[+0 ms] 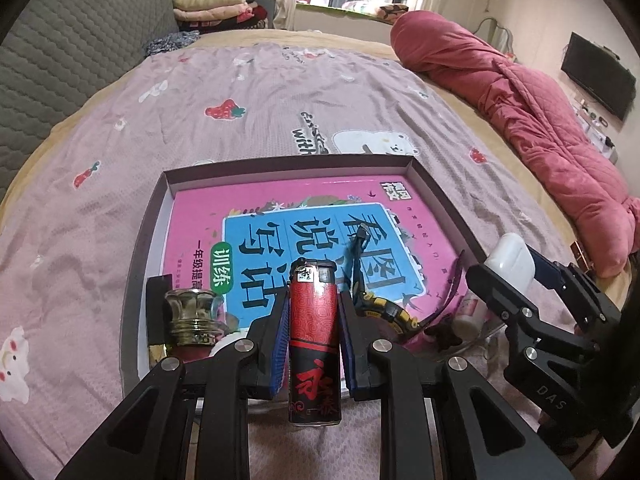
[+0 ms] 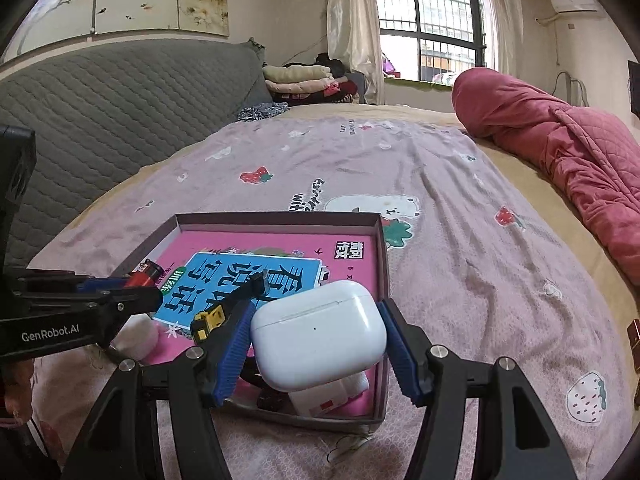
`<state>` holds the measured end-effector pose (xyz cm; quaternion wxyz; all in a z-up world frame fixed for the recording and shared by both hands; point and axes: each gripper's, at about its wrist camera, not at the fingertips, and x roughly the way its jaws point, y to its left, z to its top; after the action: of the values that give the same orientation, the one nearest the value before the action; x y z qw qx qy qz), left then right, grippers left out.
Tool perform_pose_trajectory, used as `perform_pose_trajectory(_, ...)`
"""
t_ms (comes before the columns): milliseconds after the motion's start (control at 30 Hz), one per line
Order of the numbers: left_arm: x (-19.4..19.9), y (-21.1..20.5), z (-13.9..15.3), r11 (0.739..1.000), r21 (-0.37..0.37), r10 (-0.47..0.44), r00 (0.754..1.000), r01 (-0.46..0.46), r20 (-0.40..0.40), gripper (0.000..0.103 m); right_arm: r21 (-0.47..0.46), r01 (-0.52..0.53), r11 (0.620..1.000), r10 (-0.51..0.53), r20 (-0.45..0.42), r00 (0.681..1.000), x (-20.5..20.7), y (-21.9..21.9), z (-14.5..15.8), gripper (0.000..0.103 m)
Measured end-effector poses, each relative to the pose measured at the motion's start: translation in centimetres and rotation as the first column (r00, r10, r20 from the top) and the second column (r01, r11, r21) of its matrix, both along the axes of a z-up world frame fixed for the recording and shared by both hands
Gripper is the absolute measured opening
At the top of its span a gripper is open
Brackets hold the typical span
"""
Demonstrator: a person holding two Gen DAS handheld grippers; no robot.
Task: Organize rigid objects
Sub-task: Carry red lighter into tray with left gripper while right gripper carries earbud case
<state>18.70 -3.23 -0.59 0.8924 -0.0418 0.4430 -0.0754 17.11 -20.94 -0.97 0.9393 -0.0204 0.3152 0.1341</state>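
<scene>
My left gripper (image 1: 313, 344) is shut on a red and black lighter (image 1: 314, 340), held upright over the near edge of a shallow purple-rimmed box (image 1: 288, 165). A pink book with a blue panel (image 1: 280, 216) lies flat in the box. My right gripper (image 2: 318, 332) is shut on a white earbud case (image 2: 320, 332), above the box's near right corner (image 2: 382, 240); the same case (image 1: 510, 256) shows at the right of the left wrist view. A black and yellow toy excavator (image 1: 380, 300) lies on the book.
A glass stopper on a dark bottle (image 1: 192, 312) stands at the box's near left. A small white container (image 2: 336, 394) and a pale pink one (image 2: 138, 338) sit at the near edge. A red quilt (image 1: 520, 120) lies along the bed's right side, a grey headboard (image 2: 100, 112) to the left.
</scene>
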Motion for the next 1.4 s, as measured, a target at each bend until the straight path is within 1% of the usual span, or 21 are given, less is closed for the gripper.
perform_pose_trajectory(467,0.9,-0.4,-1.0,1.0,-0.009,-0.001,1.0,0.001,-0.014,0.023,-0.043,-0.014,0.999,0.013,-0.031,0.999,0.0,0.6,-1.0,0.062)
perform_pose_trajectory(767,1.3,-1.3,-1.9,1.0,-0.004,-0.01,1.0,0.01,-0.027,0.023,-0.037,-0.013,0.999,0.012,-0.05,0.999,0.2,0.3,-1.3,0.062)
perform_pose_trajectory(1400,2.1,-1.6,-3.7,1.0,-0.009,-0.002,0.999,0.002,-0.04,0.023,-0.042,-0.03,0.999,0.027,-0.065,0.998,0.3,0.8,-2.0,0.062)
